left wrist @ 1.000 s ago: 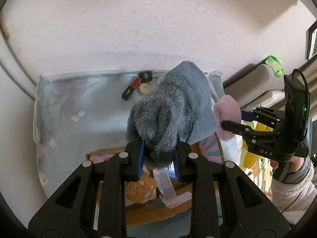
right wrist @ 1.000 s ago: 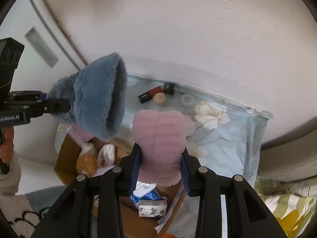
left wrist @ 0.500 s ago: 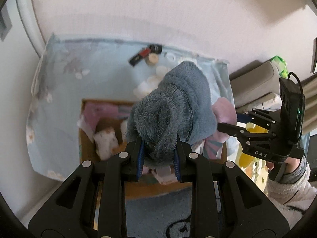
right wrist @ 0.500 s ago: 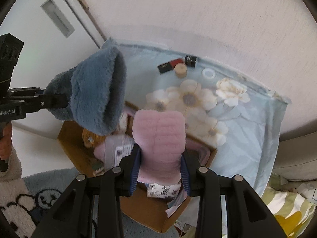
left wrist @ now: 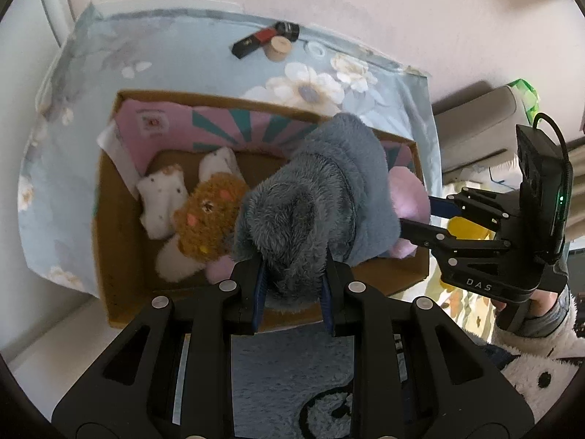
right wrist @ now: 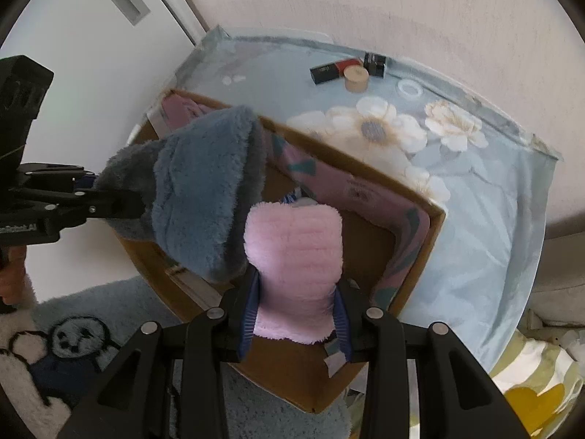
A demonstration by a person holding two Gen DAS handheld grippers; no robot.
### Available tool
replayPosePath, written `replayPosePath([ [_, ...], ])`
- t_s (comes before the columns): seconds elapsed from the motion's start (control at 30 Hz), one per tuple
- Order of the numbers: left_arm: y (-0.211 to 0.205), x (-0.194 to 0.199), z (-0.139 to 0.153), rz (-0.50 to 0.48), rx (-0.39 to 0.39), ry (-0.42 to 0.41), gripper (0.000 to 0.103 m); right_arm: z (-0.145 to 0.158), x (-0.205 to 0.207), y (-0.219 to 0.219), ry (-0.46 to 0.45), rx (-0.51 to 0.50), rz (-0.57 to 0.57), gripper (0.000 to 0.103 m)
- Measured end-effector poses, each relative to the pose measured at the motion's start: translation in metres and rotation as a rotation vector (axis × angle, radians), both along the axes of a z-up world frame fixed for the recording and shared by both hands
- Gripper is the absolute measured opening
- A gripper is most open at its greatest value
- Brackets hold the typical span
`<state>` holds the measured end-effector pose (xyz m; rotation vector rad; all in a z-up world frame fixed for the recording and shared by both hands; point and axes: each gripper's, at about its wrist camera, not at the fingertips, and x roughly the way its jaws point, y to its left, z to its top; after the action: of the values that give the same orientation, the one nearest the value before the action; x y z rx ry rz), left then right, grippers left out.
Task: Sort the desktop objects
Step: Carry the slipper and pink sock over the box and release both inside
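Observation:
My left gripper (left wrist: 292,292) is shut on a grey-blue fuzzy slipper (left wrist: 321,197) and holds it above an open cardboard box (left wrist: 109,256). My right gripper (right wrist: 296,314) is shut on a pink fuzzy slipper (right wrist: 296,252), held over the same box (right wrist: 420,274) beside the blue slipper (right wrist: 204,190). The right gripper shows in the left wrist view (left wrist: 416,216) with the pink slipper (left wrist: 409,197) partly hidden behind the blue one. The box holds a brown plush toy (left wrist: 208,216) and white plush pieces (left wrist: 161,197).
The box stands on a light blue floral cloth (left wrist: 73,84). At the cloth's far edge lie a red-and-black lipstick (left wrist: 256,40), a small black box (right wrist: 374,63), a round beige cap (left wrist: 279,47) and a clear ring (right wrist: 409,89). A blue rug (right wrist: 73,329) lies below.
Both grippers have moved back and tilted down with their slippers, so the whole open box and its plush toys have come into view beneath them. Both grips are unchanged.

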<state>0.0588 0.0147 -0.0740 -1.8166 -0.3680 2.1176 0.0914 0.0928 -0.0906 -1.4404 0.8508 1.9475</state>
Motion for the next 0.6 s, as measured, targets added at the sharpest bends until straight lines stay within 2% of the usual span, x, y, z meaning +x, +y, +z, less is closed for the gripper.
replayPosePath([
  [0.27,0.007,-0.002,-0.005,-0.007,-0.025,-0.005,0.022,-0.003,0.006,0.005,-0.008,-0.014,-0.013,0.034],
  [0.37,0.008,-0.003,-0.003,-0.011,-0.037,0.005,0.032,-0.003,0.007,0.007,-0.007,-0.023,-0.021,0.037],
  [0.4,0.008,-0.004,-0.002,-0.016,-0.043,0.011,0.044,-0.003,0.008,0.007,-0.004,-0.027,-0.028,0.04],
  [0.43,0.008,-0.004,0.0,-0.017,-0.041,0.018,0.064,-0.003,0.009,0.008,-0.003,-0.031,-0.035,0.044],
  [0.47,0.007,-0.004,0.002,-0.017,-0.033,0.028,0.077,-0.003,0.009,0.008,-0.003,-0.036,-0.039,0.047],
  [0.5,0.006,-0.004,0.006,-0.013,-0.022,0.046,0.097,-0.003,0.009,0.008,-0.003,-0.037,-0.039,0.056],
  [0.53,0.005,-0.004,0.01,-0.003,-0.015,0.073,0.102,-0.001,0.01,0.008,-0.001,-0.03,-0.042,0.069],
  [0.6,0.002,-0.005,0.018,0.008,-0.019,0.109,0.102,0.002,0.011,0.008,0.008,-0.009,-0.041,0.078],
])
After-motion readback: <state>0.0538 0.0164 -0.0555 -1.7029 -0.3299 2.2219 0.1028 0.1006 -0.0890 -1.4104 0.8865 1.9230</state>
